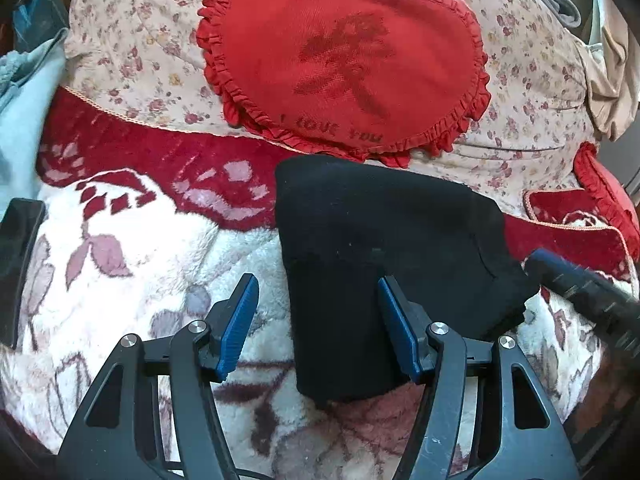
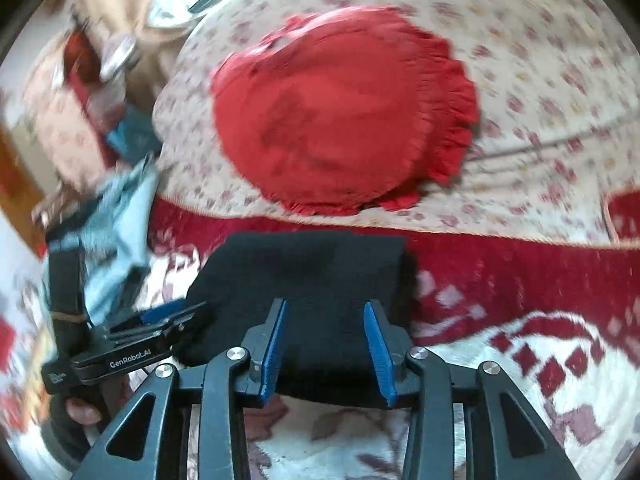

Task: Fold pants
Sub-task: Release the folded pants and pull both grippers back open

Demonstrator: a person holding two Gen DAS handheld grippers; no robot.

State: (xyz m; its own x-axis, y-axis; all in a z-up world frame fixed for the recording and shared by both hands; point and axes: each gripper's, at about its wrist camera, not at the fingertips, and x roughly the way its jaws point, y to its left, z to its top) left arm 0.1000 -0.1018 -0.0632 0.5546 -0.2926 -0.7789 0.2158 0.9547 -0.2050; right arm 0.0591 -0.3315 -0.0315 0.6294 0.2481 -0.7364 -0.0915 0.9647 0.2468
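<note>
The black pants (image 1: 380, 248) lie folded into a compact bundle on a red and white floral fleece blanket (image 1: 132, 240). My left gripper (image 1: 318, 286) is open and empty, hovering over the bundle's left near edge. The right gripper's dark body (image 1: 580, 284) shows at the bundle's right side. In the right wrist view, which is blurred, the pants (image 2: 304, 280) sit straight ahead and my right gripper (image 2: 326, 310) is open and empty above their near edge. The left gripper (image 2: 160, 320) is at the bundle's left.
A red frilled heart cushion (image 1: 344, 56) lies on a floral quilt (image 1: 132, 52) behind the pants. Light blue cloth (image 1: 24, 112) lies at the left. A second red cushion (image 1: 608, 188) sits at the right edge.
</note>
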